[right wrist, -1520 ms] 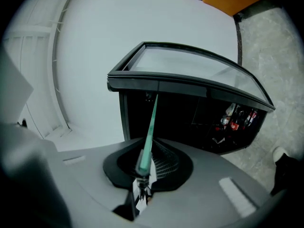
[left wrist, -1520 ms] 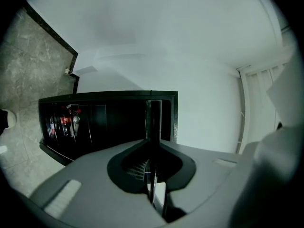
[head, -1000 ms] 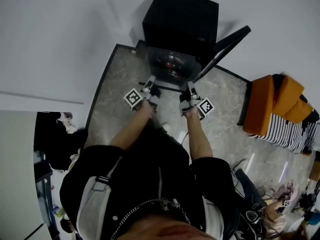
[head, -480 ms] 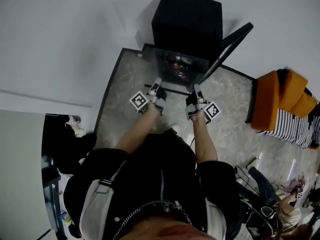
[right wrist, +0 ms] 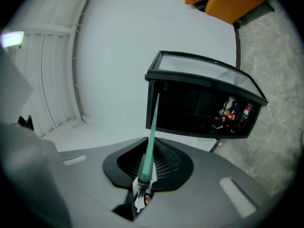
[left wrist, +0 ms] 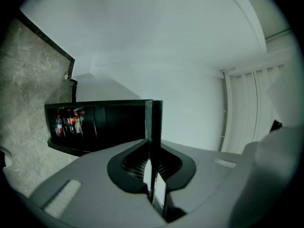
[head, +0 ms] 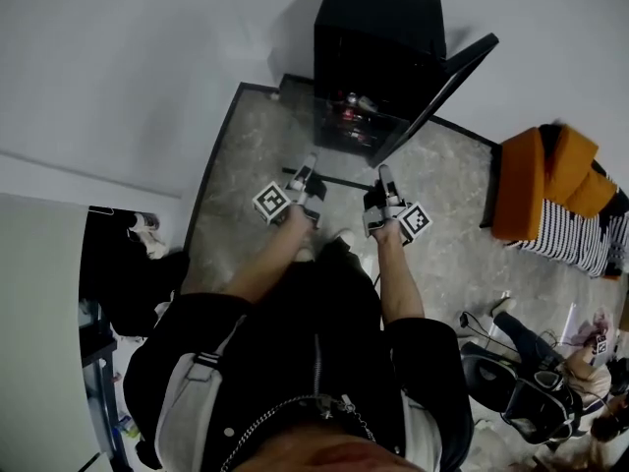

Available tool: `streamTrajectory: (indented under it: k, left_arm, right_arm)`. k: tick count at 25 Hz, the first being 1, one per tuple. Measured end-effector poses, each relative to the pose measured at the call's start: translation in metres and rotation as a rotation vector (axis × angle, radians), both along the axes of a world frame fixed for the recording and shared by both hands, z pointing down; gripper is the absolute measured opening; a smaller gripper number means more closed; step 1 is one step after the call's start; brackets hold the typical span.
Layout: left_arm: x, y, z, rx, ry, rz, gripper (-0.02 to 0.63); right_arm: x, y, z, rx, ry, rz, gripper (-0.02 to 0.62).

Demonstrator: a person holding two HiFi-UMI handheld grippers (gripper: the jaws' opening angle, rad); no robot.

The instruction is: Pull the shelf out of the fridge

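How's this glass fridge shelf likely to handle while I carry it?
The thin clear glass shelf spans straight between the left tool and right tool, so probably stiff. Its green-tinted bare edge suggests glass: likely fragile, perhaps slippery.

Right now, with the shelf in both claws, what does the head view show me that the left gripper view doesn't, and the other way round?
Only the head view: the right claw, the person's arms and the orange seat, with the shelf held between both claws in front of the fridge. Only the left gripper view: the left claw shut on the shelf's edge, close up, and white ribbed panels on the wall. Both: the black fridge, the bottles inside it, the shelf and the grey stone floor.
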State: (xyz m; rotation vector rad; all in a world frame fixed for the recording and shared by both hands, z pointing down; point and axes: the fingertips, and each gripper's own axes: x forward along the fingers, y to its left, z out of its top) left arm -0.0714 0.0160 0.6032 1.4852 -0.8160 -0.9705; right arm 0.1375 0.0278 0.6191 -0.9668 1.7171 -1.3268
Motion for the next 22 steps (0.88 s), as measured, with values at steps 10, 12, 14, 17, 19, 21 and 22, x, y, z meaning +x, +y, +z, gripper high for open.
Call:
streamTrajectory:
  k: [10,12,14,17,19,21,22]
  left_arm:
    - [-0.016,0.042,0.01,-0.018,0.003,0.017,0.023]
    - [-0.018,0.046,0.011,-0.017,-0.003,0.021,0.023]
    - [-0.018,0.049,0.008,-0.011,0.014,0.025,0.022]
    - [-0.019,0.054,0.007,-0.01,0.021,0.028,0.023]
    - [-0.018,0.056,0.005,-0.006,0.018,0.033,0.021]
    - [-0.017,0.056,0.003,-0.006,0.016,0.037,0.022]
    - [-0.017,0.056,0.002,-0.008,0.015,0.038,0.022]
  right_arm:
    - [-0.016,0.045,0.007,-0.022,0.019,0.018,0.029]
    - [-0.018,0.05,0.007,-0.021,0.018,0.019,0.029]
    - [-0.019,0.054,0.007,-0.012,0.027,0.018,0.029]
    - [-0.02,0.059,0.005,-0.008,0.029,0.019,0.029]
    - [-0.018,0.061,0.003,-0.009,0.034,0.02,0.029]
    - [-0.017,0.061,0.001,-0.009,0.039,0.02,0.031]
    - [-0.017,0.061,0.001,-0.008,0.042,0.021,0.031]
